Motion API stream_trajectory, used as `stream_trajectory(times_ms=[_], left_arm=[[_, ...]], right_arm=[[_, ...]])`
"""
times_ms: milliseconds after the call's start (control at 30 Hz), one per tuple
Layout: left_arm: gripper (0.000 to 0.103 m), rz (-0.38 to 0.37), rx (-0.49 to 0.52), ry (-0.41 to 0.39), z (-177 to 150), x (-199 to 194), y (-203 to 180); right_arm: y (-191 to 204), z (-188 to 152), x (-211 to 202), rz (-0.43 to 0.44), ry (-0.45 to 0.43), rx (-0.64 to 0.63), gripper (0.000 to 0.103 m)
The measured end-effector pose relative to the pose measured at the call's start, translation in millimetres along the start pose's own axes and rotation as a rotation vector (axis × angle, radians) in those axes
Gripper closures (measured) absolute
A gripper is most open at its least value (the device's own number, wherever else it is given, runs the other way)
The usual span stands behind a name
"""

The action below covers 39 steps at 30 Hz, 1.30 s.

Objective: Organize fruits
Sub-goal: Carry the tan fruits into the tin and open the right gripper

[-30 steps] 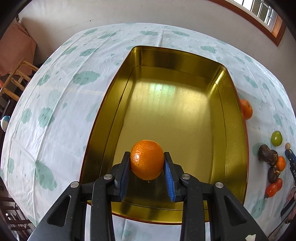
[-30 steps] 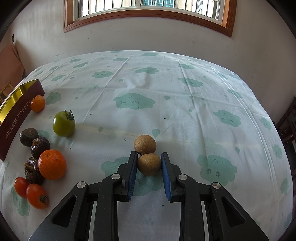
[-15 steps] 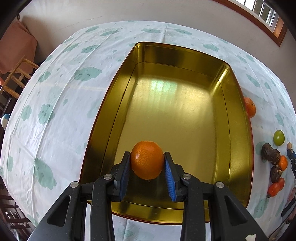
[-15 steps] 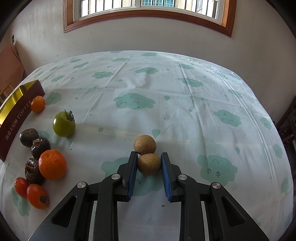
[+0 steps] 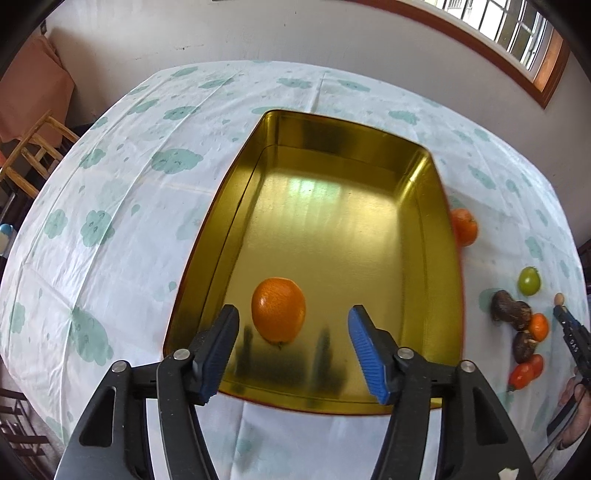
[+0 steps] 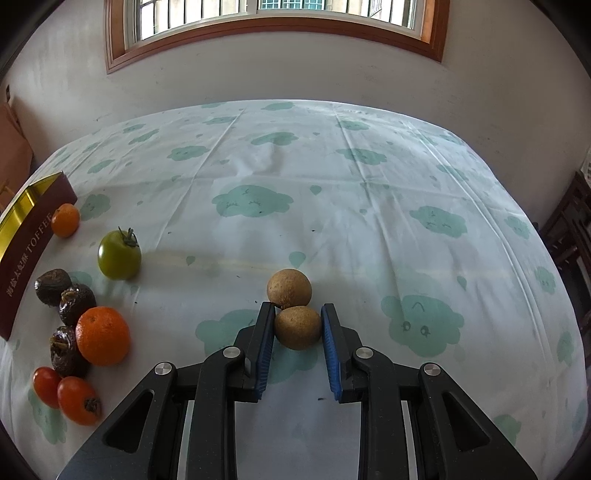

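Left wrist view: the left tool [image 5: 291,330] has just been opening; its jaws are spread, and the orange [image 5: 278,309] sits free between them in the gold tin [image 5: 424,221]. Right wrist view: the right tool [image 6: 297,325] pinches a brown fruit [image 6: 297,327] on the desk [image 6: 369,221].

A plain whitewashed wall [image 6: 295,77] rises behind the round table in its white, green-cloud-printed cloth [image 6: 369,206]. A wood-framed barred window [image 6: 273,22] admits daylight (soft, slightly scuffed plaster below it). A pale wooden chair [image 5: 33,147] stands at one side.
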State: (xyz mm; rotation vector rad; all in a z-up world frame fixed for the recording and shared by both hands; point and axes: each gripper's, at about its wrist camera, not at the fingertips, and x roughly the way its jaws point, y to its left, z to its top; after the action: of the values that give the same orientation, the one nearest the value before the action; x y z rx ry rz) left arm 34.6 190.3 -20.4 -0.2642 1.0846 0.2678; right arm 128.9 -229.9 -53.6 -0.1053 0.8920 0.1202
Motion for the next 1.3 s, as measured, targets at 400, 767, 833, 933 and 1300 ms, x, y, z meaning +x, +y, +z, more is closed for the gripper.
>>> stream_trajectory(times_ms=[400,767,833,933,1300], left_arm=[[0.028,-0.027,-0.049,-0.07,-11,-30,8],[0.019,0.029,-0.128,-0.118,-24,-48,44],[0.018,0.046,-0.141,-0.123,-26,-49,51],[0.017,0.055,-0.166,-0.126,-29,-50,63],[0.015,0.113,-0.205,-0.093,-41,-42,92]], right_arm=[[48,21,-38,0.088,-0.064,-0.079,0.077],[179,38,-60,0.323,-0.094,-0.261,0.077],[199,38,-64,0.352,-0.096,-0.294,0.077],[234,38,-68,0.397,-0.095,-0.352,0.077],[324,36,-46,0.419,-0.019,-0.522,0.077]])
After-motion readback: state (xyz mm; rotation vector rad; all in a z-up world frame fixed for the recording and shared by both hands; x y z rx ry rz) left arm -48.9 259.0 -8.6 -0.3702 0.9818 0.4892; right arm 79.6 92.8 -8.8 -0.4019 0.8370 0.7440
